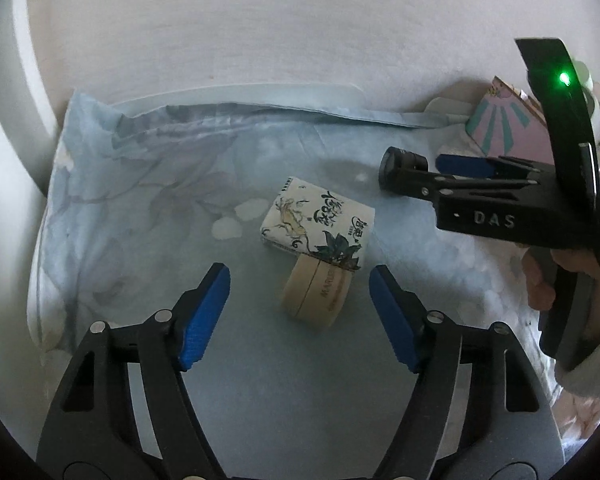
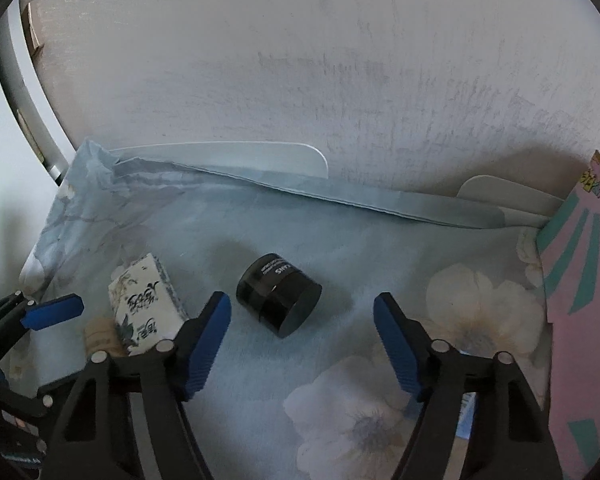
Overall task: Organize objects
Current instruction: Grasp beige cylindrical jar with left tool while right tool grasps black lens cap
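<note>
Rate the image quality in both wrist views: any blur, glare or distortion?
Left wrist view: dim bluish light, fisheye bending at the edges, green lamp glare on the right tool, tissue pack sharp. Right wrist view: equally dim, black jar sharp, corners vignetted.

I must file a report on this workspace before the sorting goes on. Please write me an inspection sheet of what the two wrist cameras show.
Surface: pale blue floral cloth, wrinkled at its far left corner.
Job's things: black round jar on its side; printed white tissue pack lying partly over a beige round jar.
Clutter: pink and teal striped card box at the right edge.
Grippers: left claw open, beige jar ahead between its blue pads; right claw open, black jar ahead, untouched.
Cables: nothing seen.
Surroundings: whitish textured wall behind; two pale flat panels against it.
</note>
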{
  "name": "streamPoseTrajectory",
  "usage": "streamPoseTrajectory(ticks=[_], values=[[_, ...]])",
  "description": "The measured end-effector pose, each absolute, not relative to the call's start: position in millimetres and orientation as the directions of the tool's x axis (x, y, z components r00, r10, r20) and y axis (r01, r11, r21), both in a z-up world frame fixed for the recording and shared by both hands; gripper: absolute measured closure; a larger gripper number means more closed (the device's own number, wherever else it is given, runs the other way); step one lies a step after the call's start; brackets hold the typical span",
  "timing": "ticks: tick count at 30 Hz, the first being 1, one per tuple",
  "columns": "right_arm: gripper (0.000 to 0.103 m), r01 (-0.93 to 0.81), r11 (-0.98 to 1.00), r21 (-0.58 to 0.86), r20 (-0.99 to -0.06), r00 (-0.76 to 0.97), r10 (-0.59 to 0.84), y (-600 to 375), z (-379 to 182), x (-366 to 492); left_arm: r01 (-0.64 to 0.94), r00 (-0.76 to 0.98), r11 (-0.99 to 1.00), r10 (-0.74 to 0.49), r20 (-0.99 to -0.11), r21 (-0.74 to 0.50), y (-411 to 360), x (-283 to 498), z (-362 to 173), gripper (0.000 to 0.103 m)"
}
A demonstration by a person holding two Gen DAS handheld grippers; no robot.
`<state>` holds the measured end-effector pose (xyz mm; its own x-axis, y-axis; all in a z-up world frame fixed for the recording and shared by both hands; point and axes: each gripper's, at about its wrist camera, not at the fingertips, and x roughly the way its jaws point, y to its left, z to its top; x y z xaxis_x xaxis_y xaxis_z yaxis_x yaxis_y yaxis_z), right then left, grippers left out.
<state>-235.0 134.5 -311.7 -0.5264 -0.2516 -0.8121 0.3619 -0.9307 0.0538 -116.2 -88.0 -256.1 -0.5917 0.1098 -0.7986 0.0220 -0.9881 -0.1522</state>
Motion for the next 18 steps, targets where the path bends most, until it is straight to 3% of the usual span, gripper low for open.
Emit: streamPoseTrajectory(ticks=[8, 13, 15, 18], values=[[0.046, 0.374, -0.926, 0.049, -0.808, -0.531, -0.257, 128.6, -318.8, -234.8, 0.015, -0.59, -0.988, 0.118, -0.799, -0.156, -85.4, -119.2, -264.5, 0.041], [0.05, 0.374, -0.926, 0.058, -0.802, -0.534, -0.266, 126.6, -320.4, -236.0, 0.01, -0.596, -0.985, 0.133, -0.792, -0.173, -85.2, -119.4, -266.0, 0.058], [0.061, 0.384, -0.922, 0.06, -0.803, -0.53, -0.273, 125.4, -320.7, -235.8, 0.002, -0.599, -0.985, 0.138, -0.789, -0.173, -83.4, -119.3, -267.3, 0.068], [0.061, 0.387, -0.921, 0.046, -0.802, -0.535, -0.265, 124.1, -320.6, -235.4, -0.005, -0.6, -0.984, 0.145, -0.787, -0.177, -82.3, -119.5, -269.0, 0.07]])
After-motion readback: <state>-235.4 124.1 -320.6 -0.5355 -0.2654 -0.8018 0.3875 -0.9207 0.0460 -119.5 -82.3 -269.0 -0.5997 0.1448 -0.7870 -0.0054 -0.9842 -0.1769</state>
